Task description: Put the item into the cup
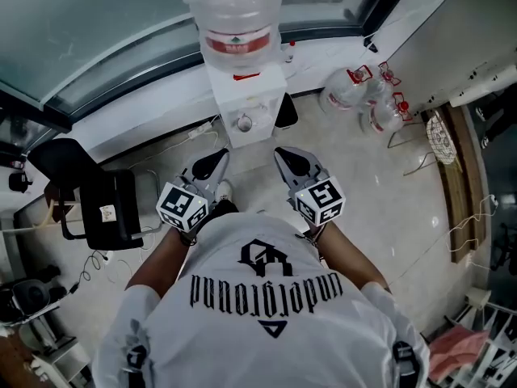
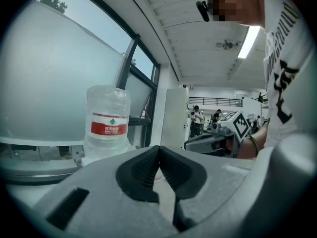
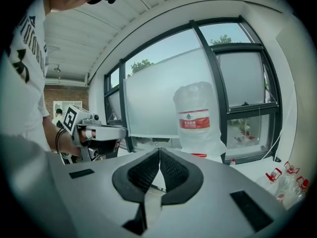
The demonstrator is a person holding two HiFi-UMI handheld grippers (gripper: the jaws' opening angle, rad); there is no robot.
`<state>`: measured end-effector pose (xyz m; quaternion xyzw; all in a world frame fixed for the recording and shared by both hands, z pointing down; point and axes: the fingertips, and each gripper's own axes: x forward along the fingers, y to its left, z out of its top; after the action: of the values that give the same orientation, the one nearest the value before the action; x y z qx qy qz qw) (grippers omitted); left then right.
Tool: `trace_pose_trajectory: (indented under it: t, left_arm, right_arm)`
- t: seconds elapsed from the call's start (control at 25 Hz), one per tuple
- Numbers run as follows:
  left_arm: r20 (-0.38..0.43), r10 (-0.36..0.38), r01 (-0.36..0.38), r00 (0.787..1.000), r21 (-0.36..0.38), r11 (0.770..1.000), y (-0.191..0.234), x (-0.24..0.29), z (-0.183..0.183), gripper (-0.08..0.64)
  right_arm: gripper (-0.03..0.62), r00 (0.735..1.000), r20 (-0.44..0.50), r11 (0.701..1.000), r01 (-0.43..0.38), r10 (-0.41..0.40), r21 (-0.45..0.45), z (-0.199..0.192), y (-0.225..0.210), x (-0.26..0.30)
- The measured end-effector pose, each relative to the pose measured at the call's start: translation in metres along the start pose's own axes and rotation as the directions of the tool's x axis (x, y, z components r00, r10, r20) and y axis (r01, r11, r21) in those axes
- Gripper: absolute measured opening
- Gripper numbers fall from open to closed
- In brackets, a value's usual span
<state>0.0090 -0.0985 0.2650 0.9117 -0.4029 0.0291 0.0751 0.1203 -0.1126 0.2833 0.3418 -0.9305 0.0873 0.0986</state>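
Tools both empty: left tool (image 2: 158,151) has pads pressed together w/ nothing between, right tool (image 3: 159,153) same, tips meeting. Neither item nor cup shows in any view, so can't place them. Step in hand looks like search/approach, not grasp.

Straight ahead of both tools stands water dispenser (image 1: 246,107) w/ big bottle (image 1: 234,23) on top. Spare bottles (image 1: 359,91) sit on floor off to right tool's right, and black chair (image 1: 101,208) is to left tool's left.

To do it well: find item and cup first and bring them into a tool's view. Open jaws wide before closing in, approach w/ one tool, keep other clear. Reaching at anything w/ shut pads prob. just knocks it over.
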Motion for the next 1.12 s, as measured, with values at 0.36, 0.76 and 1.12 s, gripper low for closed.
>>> trace_pose_trajectory:
  t: [0.36, 0.76, 1.12]
  left_arm:
    - [0.011, -0.012, 0.012, 1.000, 0.009, 1.000, -0.002, -0.025, 0.008, 0.014]
    - [0.027, -0.086, 0.086, 0.996, 0.016, 0.996, 0.026, -0.079, 0.015, 0.014]
    - [0.053, -0.180, 0.179, 0.982, 0.018, 0.984, 0.047, -0.149, 0.017, 0.014]
  right_arm:
    - [0.017, 1.000, 0.003, 1.000, -0.009, 0.009, -0.002, 0.001, 0.022, 0.007]
    - [0.017, 0.997, 0.004, 0.997, 0.074, -0.074, 0.004, 0.009, 0.075, 0.028]
    - [0.017, 0.988, -0.009, 0.988, 0.153, -0.153, -0.019, 0.012, 0.148, 0.044]
